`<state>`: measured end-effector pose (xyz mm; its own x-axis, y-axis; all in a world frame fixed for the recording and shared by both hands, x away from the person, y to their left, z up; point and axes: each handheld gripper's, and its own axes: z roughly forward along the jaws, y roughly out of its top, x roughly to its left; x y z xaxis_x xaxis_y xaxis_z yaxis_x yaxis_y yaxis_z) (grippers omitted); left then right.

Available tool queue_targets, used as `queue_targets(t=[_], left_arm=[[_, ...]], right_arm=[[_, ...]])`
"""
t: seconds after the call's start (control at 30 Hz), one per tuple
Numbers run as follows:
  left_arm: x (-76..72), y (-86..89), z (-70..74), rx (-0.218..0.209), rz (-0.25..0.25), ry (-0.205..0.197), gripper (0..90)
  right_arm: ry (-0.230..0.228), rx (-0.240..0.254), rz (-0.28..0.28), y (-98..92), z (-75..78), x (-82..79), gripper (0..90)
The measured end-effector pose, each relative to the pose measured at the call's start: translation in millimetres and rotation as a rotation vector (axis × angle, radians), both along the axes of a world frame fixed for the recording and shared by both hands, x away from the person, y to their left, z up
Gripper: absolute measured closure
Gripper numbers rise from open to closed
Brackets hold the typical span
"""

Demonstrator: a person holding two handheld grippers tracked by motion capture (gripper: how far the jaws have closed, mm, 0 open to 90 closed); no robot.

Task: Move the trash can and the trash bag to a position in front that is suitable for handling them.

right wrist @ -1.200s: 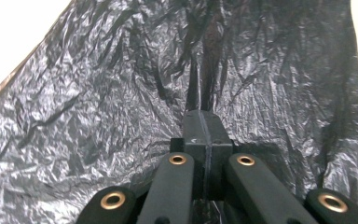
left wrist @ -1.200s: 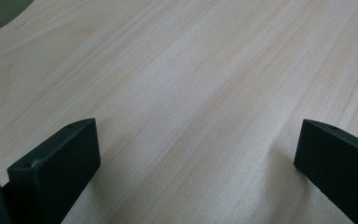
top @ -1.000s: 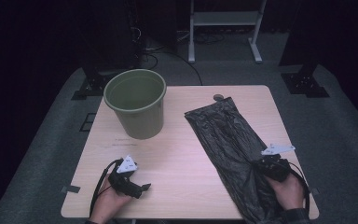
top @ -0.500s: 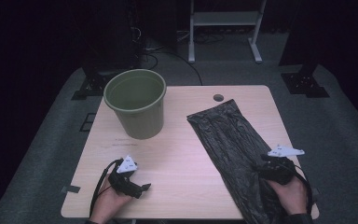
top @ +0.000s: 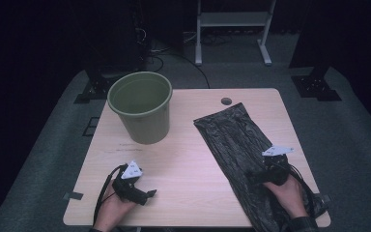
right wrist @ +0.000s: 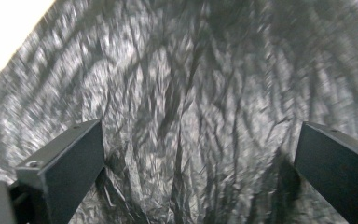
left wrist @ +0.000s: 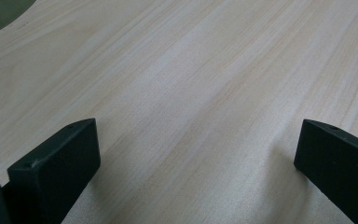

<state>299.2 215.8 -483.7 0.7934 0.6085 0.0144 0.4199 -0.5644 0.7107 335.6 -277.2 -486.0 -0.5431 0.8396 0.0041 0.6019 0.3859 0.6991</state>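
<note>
A crumpled black plastic bag (top: 232,140) lies flat along the right half of the wooden table (top: 188,159). A green bucket (top: 140,104) stands upright at the back left. My right gripper (top: 266,169) hovers low over the bag's near half. In the right gripper view its jaws (right wrist: 198,172) have just been opening and stand wide apart. The bag (right wrist: 191,93) lies under them, with neither pad pressing on it. My left gripper (top: 149,194) rests near the front left edge, open, with bare wood (left wrist: 196,93) between its jaws.
A round cable hole (top: 226,101) sits in the table's far edge behind the bag. Bare tabletop lies between the bucket and the bag. Dark stands and a white frame (top: 232,19) are on the floor beyond the table.
The right gripper has shifted a little to the left over the bag. The left hand and the bucket have not moved.
</note>
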Motion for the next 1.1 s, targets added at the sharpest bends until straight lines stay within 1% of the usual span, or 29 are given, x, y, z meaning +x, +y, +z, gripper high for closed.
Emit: queue_targets(t=[0.3, 0.43, 0.47, 0.53, 0.63, 0.73, 0.87, 1.1], left_arm=[[1.2, -0.1, -0.1, -0.002, 0.018, -0.001, 0.0], [1.4, 0.9, 1.4, 0.003, 0.037, 0.013, 0.0], [1.9, 1.5, 1.9, -0.004, 0.038, 0.016, 0.0], [2.5, 2.9, 4.0, -0.014, 0.041, 0.012, 0.0], [3.6, 3.7, 8.6, -0.017, 0.046, 0.004, 0.0], [3.4, 3.2, 12.1, -0.045, 0.053, 0.003, 0.0], [4.2, 1.2, 19.0, -0.044, 0.052, -0.005, 0.0], [4.9, 3.6, 33.1, -0.065, 0.061, -0.014, 0.0]], right_arm=[[-0.011, 0.013, 0.002, -0.3, -1.6, -0.4, 0.3], [-0.011, 0.013, 0.0, -0.1, -1.6, -0.3, 0.3], [-0.011, 0.013, 0.0, 0.0, -1.6, -0.3, 0.3], [-0.012, 0.013, 0.0, -0.1, -1.6, -0.3, 0.3], [-0.011, 0.013, 0.0, -0.1, -1.6, -0.3, 0.3], [-0.012, 0.013, 0.0, -0.1, -1.7, -0.3, 0.3], [-0.011, 0.014, 0.0, -0.1, -1.7, -0.3, 0.3], [-0.011, 0.013, -0.001, 0.0, -1.6, -0.4, 0.3]])
